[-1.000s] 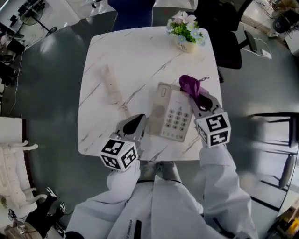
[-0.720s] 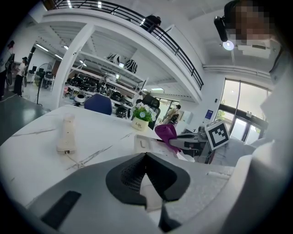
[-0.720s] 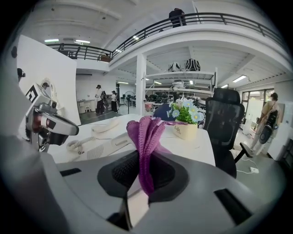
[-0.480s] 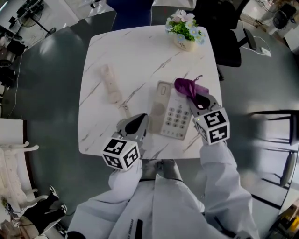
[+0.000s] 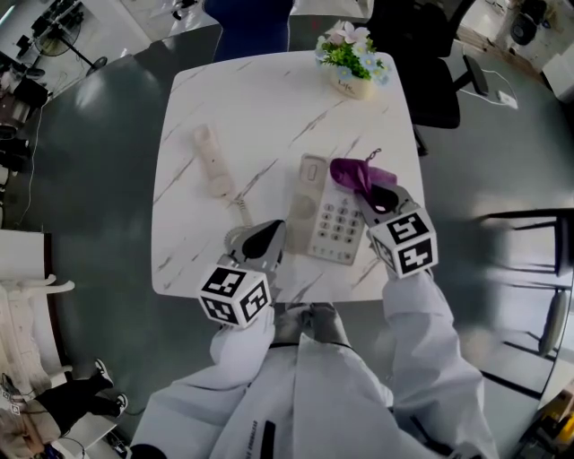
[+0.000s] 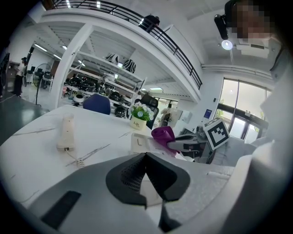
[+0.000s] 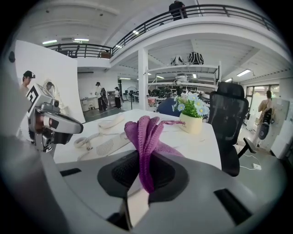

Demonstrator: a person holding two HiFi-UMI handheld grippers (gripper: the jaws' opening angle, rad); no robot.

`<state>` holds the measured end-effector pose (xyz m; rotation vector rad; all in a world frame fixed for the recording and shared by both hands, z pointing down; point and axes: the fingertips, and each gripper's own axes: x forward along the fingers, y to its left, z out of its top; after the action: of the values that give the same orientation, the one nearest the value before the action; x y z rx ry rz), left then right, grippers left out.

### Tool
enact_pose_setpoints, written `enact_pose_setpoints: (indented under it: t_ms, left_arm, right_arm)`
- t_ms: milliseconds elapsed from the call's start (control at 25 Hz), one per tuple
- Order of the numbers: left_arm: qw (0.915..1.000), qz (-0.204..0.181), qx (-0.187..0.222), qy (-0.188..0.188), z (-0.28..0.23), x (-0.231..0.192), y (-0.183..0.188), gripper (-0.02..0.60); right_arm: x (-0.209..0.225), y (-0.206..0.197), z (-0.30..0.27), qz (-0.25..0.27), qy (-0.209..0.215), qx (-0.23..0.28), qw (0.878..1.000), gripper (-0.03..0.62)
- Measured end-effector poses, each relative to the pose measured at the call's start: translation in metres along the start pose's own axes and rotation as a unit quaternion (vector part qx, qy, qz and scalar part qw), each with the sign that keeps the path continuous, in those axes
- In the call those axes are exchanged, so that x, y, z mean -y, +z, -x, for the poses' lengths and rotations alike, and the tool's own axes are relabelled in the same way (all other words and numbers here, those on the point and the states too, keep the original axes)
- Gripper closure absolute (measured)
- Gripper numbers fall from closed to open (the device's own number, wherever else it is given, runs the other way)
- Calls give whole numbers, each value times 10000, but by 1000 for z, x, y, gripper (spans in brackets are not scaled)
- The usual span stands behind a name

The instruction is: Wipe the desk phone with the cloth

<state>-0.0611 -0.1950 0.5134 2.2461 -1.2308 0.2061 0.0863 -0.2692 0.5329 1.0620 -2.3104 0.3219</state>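
Note:
A cream desk phone (image 5: 325, 213) lies on the white marble table (image 5: 269, 99), right of centre. Its handset (image 5: 211, 160) is off the base, lying to the left with the coiled cord (image 5: 240, 209) between them. My right gripper (image 5: 371, 192) is shut on a purple cloth (image 5: 355, 174), and the cloth rests on the phone's upper right part. In the right gripper view the cloth (image 7: 144, 132) stands up out of the shut jaws. My left gripper (image 5: 269, 233) hovers at the phone's lower left corner, jaws shut with nothing between them (image 6: 146, 155).
A pot of flowers (image 5: 352, 63) stands at the table's far right corner. Beyond the table's right side is a black office chair (image 5: 435, 63), and a blue chair (image 5: 251, 22) is at its far edge. Grey floor surrounds the table.
My right gripper has drawn the cloth a little leftward over the phone's upper right part. The left gripper has stayed by the phone's lower left corner.

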Motion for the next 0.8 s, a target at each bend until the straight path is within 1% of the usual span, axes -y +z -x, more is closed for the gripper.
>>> enact_pose_setpoints:
  t_ms: [800]
  left_arm:
    - [9999,-5,-2,-112,13,10,-9,584]
  right_arm:
    - [-28,-18,10,-77,141,-256,9995,553]
